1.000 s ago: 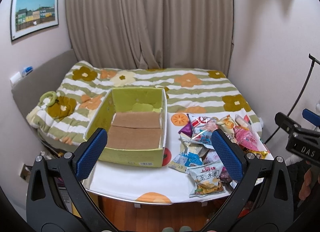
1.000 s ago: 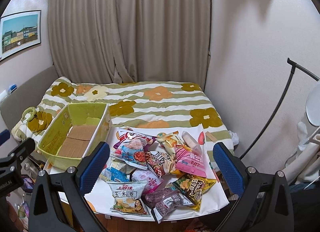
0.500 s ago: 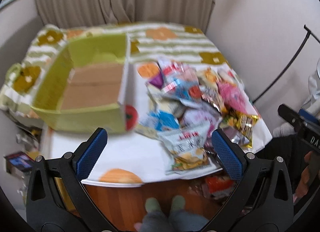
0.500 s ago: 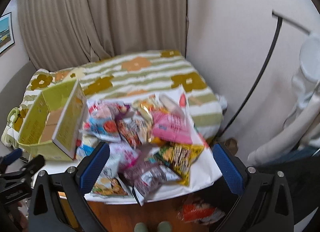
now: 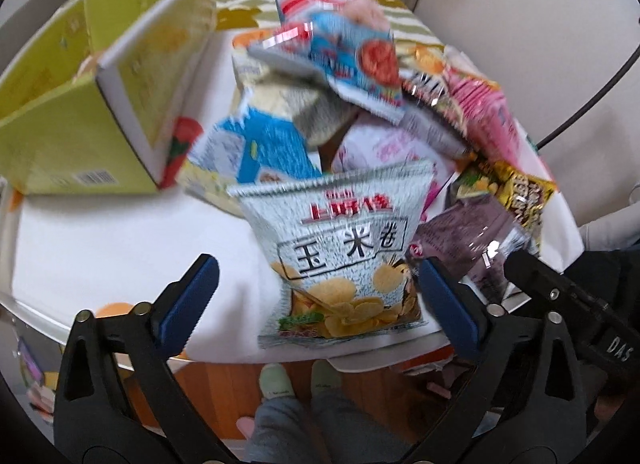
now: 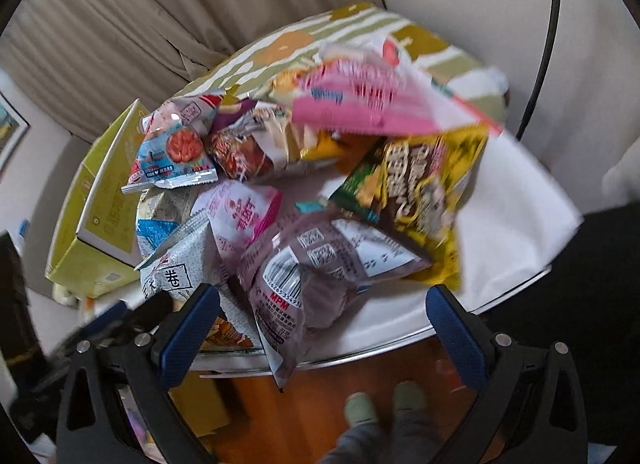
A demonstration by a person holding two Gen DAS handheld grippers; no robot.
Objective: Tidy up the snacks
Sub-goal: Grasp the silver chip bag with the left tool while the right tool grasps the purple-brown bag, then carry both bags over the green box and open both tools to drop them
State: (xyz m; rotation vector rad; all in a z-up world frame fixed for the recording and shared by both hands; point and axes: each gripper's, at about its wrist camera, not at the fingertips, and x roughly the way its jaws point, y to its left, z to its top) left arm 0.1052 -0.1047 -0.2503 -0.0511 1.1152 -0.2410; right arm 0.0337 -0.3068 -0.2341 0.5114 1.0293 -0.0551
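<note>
A heap of snack bags lies on the white table [image 5: 100, 248]. Nearest my left gripper [image 5: 318, 298] is a grey corn-roll chip bag [image 5: 344, 252], just ahead of the open, empty jaws. My right gripper [image 6: 322, 324] is open and empty, hovering over a purple bag [image 6: 304, 276] with a barcode at the table's front edge. A yellow-brown bag [image 6: 412, 187], a pink bag [image 6: 360, 103] and a blue-red bag [image 6: 176, 151] lie further back. A green cardboard box [image 5: 80, 103] stands at the left; it also shows in the right wrist view [image 6: 104, 215].
A bed with a flowered striped cover [image 6: 288, 43] lies behind the table. Curtains [image 6: 160, 15] hang at the back. A black lamp stand [image 6: 548, 31] curves at the right. My feet [image 5: 300, 380] stand on wooden floor below the table edge.
Both grippers have moved down and forward, close to the snack heap; the bags now fill the views. Both stay open.
</note>
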